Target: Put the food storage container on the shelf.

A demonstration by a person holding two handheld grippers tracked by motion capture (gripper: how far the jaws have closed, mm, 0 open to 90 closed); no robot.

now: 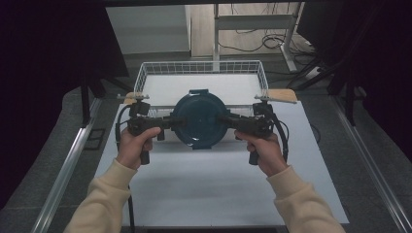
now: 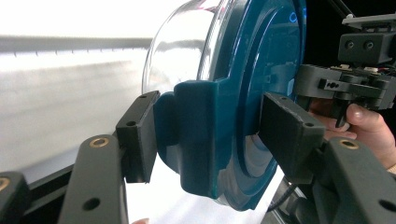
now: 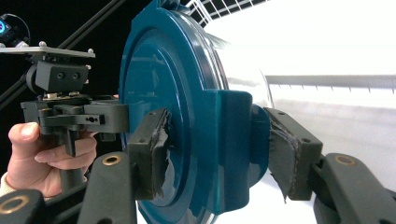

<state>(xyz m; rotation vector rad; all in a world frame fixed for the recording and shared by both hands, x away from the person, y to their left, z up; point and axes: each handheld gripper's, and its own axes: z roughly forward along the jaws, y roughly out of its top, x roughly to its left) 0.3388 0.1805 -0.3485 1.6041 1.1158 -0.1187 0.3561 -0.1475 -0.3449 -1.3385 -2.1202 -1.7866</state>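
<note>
I have the round container at frame centre, left gripper and right gripper each clenched on opposite lid tabs, sharing its weight evenly.

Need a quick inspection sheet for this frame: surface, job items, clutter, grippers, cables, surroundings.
Surface: white table top, bare in front.
Job's things: round teal-lidded clear glass container held off the table; white wire basket behind it.
Clutter: nothing seen.
Grippers: left gripper clamps one teal side tab, right gripper the opposite tab; right pads look frayed.
Cables: black gripper cable loops beside right hand; loose cables on floor.
Surroundings: dark curtains, metal table rails, desk frame behind.
</note>
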